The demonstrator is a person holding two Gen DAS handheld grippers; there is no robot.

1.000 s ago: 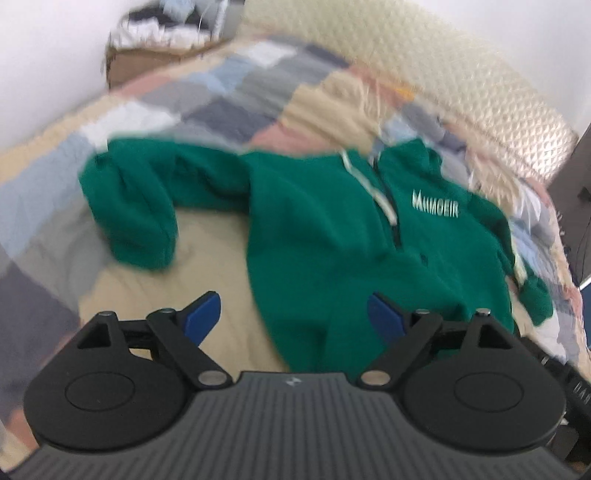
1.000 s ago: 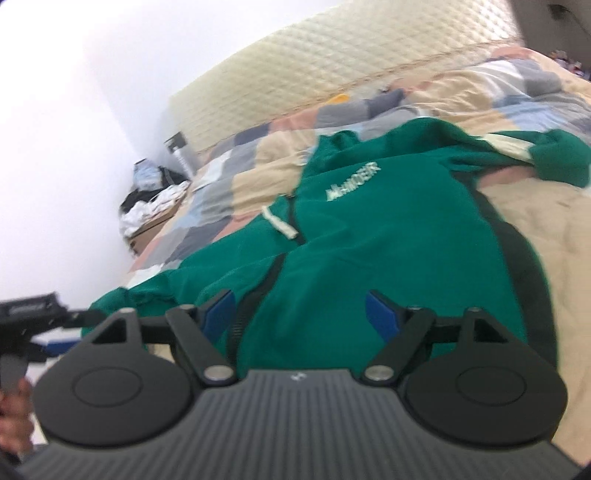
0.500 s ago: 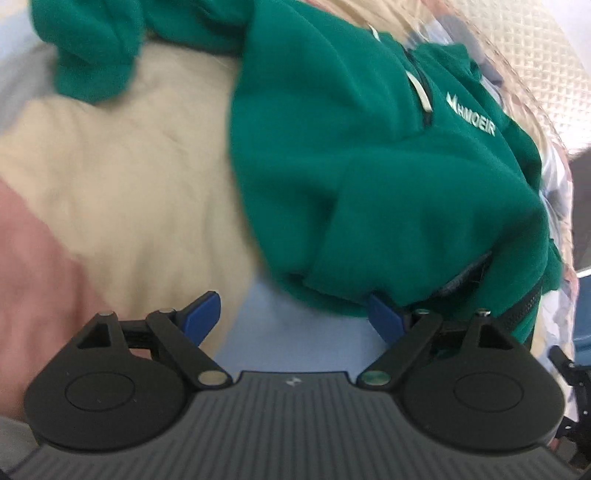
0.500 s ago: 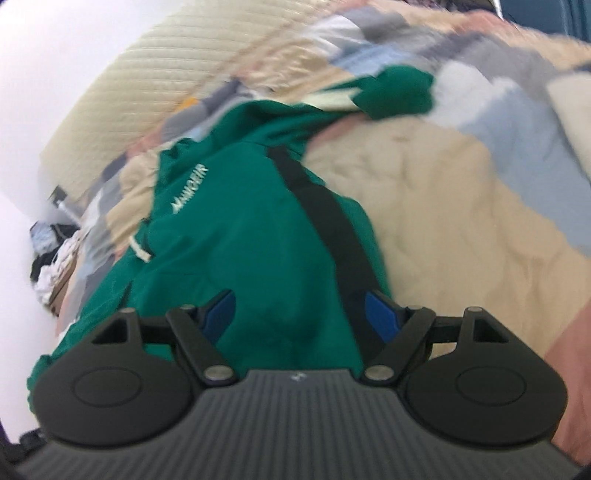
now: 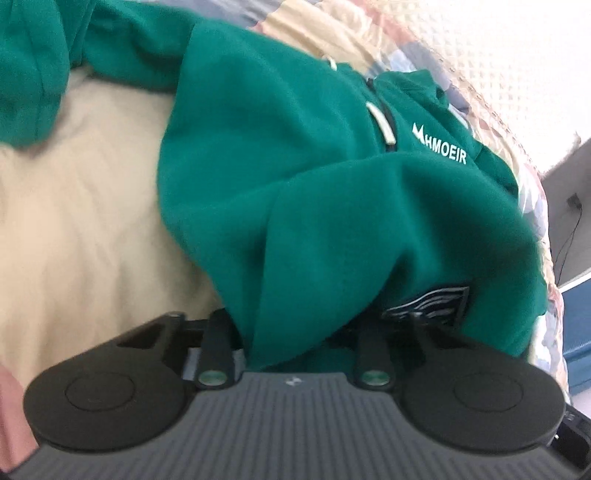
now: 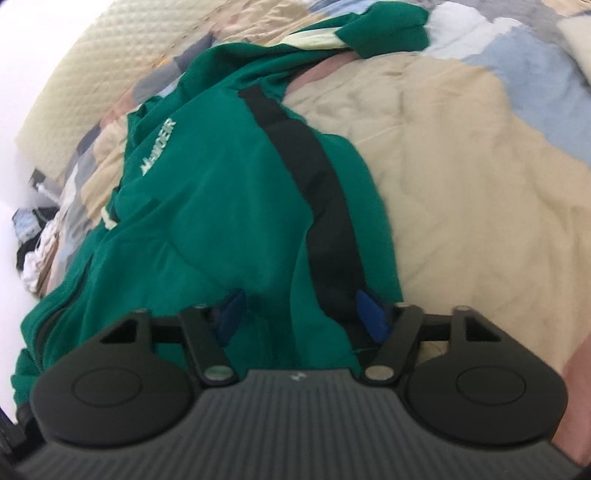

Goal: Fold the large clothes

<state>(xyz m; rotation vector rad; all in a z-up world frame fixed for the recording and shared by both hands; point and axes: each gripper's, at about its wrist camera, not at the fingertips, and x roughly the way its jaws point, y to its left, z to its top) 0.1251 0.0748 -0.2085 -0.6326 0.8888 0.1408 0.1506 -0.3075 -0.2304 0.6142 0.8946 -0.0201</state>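
**Two grippers at the lower hem of a green fleece jacket on a bed**

In the left wrist view, the green jacket point(image 5: 295, 184) fills the middle and the right of the frame. It lies on a patchwork quilt point(image 5: 74, 221), whose beige patch takes the left side. One sleeve point(image 5: 29, 74) is bunched in the upper left corner. White logo letters point(image 5: 439, 147) show at the upper right, beside the zipper. The left gripper point(image 5: 295, 332) is at the lower centre, and the hem fabric hangs over the place between its fingers. The fingertips are hidden under the cloth, so I cannot tell if the claw is clenched or released.

In the right wrist view, the jacket point(image 6: 221, 203) runs from the lower left to the upper centre, with a black side stripe point(image 6: 321, 192) along its right edge. The other sleeve cuff point(image 6: 384, 29) lies at the top. The quilt point(image 6: 480, 166) covers the right half. The right gripper point(image 6: 299, 310) is spread wide; its blue pads point(image 6: 373, 314) stand apart, with the hem and the stripe between them, not pinched.
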